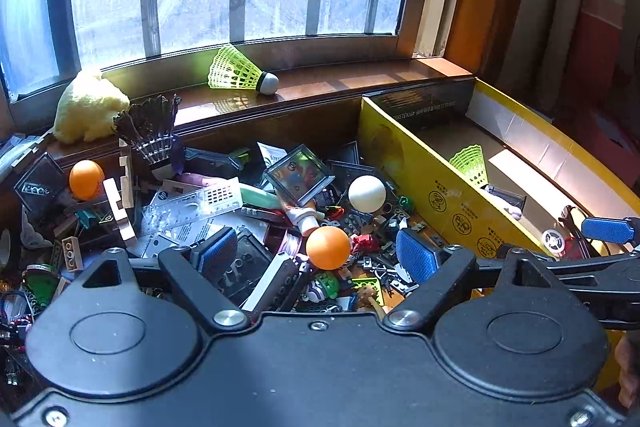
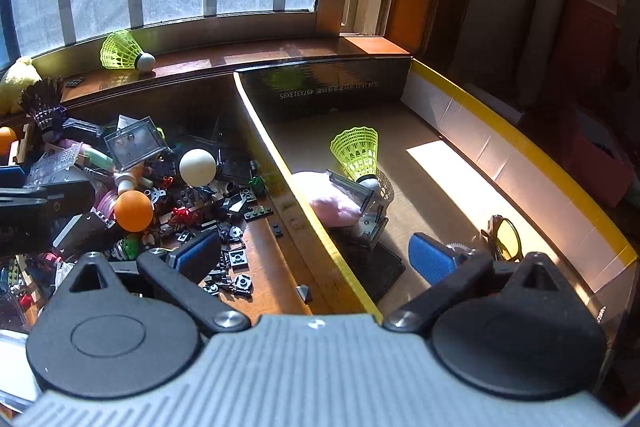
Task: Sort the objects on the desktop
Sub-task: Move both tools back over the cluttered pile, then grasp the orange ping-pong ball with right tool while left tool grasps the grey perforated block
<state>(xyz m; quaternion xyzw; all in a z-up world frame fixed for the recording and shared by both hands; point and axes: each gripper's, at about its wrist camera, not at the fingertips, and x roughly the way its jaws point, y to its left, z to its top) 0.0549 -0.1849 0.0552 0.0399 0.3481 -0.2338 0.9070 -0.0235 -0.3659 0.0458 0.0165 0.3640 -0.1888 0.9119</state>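
My left gripper (image 1: 318, 257) is open and empty, low over a heap of small objects, with an orange ball (image 1: 328, 247) between its blue pads. A white ball (image 1: 367, 193), a second orange ball (image 1: 86, 179) and a clear case (image 1: 299, 175) lie in the heap. My right gripper (image 2: 316, 257) is open and empty, straddling the yellow wall (image 2: 320, 223) of a cardboard box. Inside the box are a green shuttlecock (image 2: 358, 151), a pink soft thing (image 2: 328, 199), a clear case (image 2: 360, 195) and yellow-lensed glasses (image 2: 506, 239).
A green shuttlecock (image 1: 240, 71) lies on the window sill, with a yellow plush (image 1: 86, 107) and a black shuttlecock (image 1: 154, 135) at the left. Loose dark bricks (image 2: 236, 259) dot the wooden desk beside the box. The right gripper's finger (image 1: 608, 230) shows at the left wrist view's right edge.
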